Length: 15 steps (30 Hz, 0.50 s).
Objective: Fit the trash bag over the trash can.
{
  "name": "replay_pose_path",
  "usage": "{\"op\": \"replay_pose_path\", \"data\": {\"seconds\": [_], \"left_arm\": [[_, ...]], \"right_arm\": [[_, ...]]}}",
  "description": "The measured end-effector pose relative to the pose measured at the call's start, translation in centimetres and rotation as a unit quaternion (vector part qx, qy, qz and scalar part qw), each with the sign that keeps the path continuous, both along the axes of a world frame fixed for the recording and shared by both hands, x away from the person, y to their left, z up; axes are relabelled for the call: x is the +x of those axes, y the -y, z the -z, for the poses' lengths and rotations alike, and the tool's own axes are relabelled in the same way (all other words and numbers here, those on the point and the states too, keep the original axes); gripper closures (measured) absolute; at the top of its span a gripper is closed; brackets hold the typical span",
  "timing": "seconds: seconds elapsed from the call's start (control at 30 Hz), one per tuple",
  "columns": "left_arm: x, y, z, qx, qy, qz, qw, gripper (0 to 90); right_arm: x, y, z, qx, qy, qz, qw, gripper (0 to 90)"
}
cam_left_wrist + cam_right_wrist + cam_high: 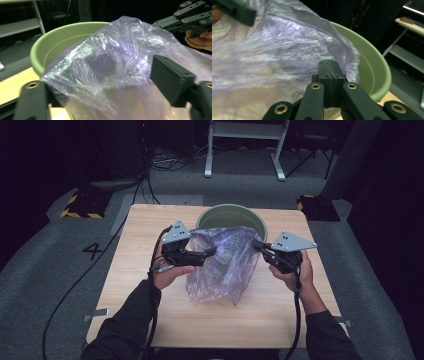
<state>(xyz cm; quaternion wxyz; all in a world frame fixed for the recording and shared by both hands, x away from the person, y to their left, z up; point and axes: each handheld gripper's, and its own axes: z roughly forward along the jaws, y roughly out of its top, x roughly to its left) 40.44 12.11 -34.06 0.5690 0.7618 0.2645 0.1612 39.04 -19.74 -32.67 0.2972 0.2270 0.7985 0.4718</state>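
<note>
Wooden table point(150, 227) on grey carpet point(45, 265)

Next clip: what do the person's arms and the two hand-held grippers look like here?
Both forearms wear dark long sleeves. The left hand-held gripper and right hand-held gripper are black, with linked arms joined by brass-coloured pivots and blocky jaws. Each carries a grey three-cornered plate dotted with small dark holes, and a black cable trails from each toward the person.

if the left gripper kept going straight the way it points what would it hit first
Most likely the translucent purple plastic bag, which already lies between the left gripper's open jaws. Beyond it sits the green round plastic bin, though depth is hard to judge.
</note>
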Motion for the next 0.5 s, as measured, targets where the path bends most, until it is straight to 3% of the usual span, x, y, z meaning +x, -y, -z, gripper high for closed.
{"op": "replay_pose_path", "data": {"seconds": [0.2,0.3,0.5], "left_arm": [[-0.1,-1.4,-0.1,-0.006,0.004,0.007,0.9999,16.9],[-0.3,-1.9,-0.1,0.005,0.017,0.015,0.9997,16.4],[-0.5,-2.2,0.5,0.005,0.012,0.028,0.9995,20.2]], "right_arm": [[1.4,0.9,-0.4,0.010,-0.006,0.031,0.9994,90.0],[2.1,1.3,-0.5,0.009,-0.012,0.038,0.9992,90.0],[3.6,2.1,-0.5,0.001,-0.017,0.066,0.9977,90.0]]}}
